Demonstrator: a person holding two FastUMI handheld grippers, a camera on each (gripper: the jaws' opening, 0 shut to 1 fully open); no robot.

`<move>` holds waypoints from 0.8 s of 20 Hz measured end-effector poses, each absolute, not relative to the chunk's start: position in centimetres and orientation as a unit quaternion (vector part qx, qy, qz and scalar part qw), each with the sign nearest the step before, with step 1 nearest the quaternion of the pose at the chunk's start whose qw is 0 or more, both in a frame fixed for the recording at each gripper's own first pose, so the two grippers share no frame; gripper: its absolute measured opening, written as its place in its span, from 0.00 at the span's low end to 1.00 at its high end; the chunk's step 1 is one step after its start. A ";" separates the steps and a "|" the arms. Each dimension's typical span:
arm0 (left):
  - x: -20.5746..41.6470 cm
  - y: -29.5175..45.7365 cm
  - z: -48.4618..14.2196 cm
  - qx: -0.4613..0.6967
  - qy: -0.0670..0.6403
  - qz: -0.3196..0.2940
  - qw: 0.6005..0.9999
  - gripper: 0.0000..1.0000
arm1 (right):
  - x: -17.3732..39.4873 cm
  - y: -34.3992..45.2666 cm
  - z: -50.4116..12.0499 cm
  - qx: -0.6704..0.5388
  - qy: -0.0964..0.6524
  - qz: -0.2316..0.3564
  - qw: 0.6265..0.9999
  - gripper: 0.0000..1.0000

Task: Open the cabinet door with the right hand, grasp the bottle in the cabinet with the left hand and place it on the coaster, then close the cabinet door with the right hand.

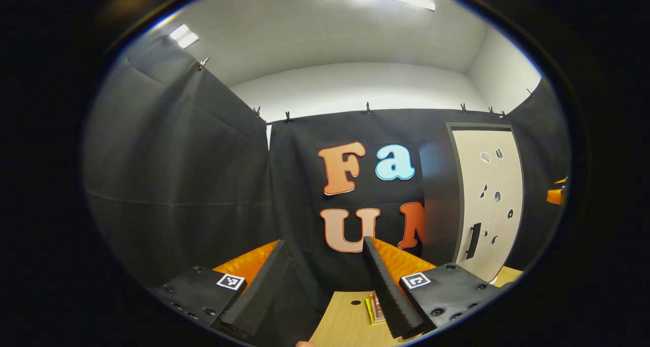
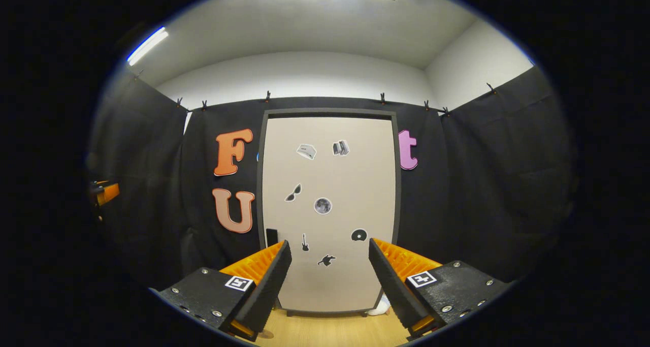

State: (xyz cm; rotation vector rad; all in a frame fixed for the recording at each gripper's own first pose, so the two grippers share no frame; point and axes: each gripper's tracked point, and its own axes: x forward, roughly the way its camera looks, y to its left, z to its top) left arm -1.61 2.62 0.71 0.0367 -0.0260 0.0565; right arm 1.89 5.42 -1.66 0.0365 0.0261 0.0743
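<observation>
Right gripper view faces the shut cabinet door (image 2: pixel 329 210) squarely, its dark upright handle (image 2: pixel 271 237) at the door's lower left edge, just left of and beyond the spread, empty right gripper (image 2: pixel 329 281), nearer than the spread left gripper (image 1: pixel 325 286).

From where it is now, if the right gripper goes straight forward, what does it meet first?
Most likely the closed cabinet door: the right gripper points at the door's lower half, fingers open, nothing visible between. The handle lies left of that line. The gap is hard to judge.
</observation>
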 end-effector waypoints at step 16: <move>-3.7 6.3 -0.1 0.026 -0.005 0.067 0.997 0.96 | 10.5 15.7 -9.7 -0.023 0.055 0.081 0.995 0.95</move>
